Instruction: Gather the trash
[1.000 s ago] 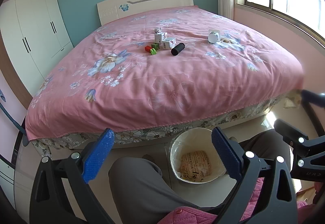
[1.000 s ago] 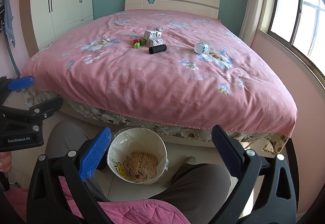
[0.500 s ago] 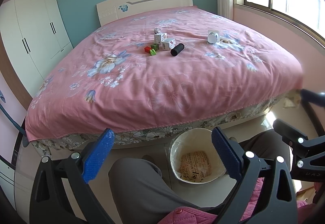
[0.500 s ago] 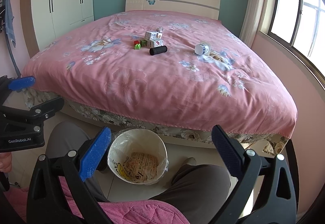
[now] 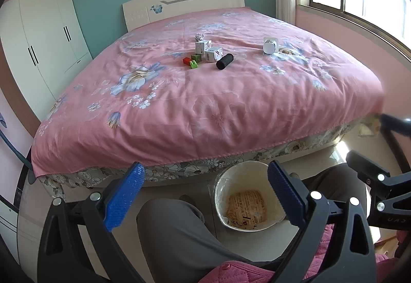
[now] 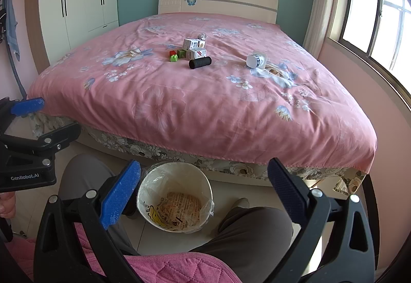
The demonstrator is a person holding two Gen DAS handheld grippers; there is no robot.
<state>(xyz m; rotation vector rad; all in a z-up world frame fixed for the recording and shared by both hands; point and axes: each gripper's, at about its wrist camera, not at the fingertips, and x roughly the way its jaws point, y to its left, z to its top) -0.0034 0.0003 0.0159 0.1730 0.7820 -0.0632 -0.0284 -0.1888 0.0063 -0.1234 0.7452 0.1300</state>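
Trash is what both pairs of tongs have yet to touch. The left tongs stand wide open and empty, low over the person's grey-trousered knee, and the right tongs are spread just as wide, holding nothing. Between the knees, on the floor tight against the foot of the bed, sits the lined waste bin, with a printed paper wrapper already lying in its bottom.

Beyond that the pink flowered bedspread stretches away, and the rest of the litter lies well up it, toward the middle: a black cylinder on its side, two small white boxes just behind it, a red block and green blocks beside them, a small crumpled bit further back. A white jar lies tipped over, apart from the cluster, on the window side.

Over the past second almost nothing has shifted: both tongs hang where they were, and the view has only crept a shade closer to the bed. I'd judge this a pause between pickups, one piece binned and the bed still to clear. The cluster is far from the bed's edge, so the next reach looks like a long lean forward.
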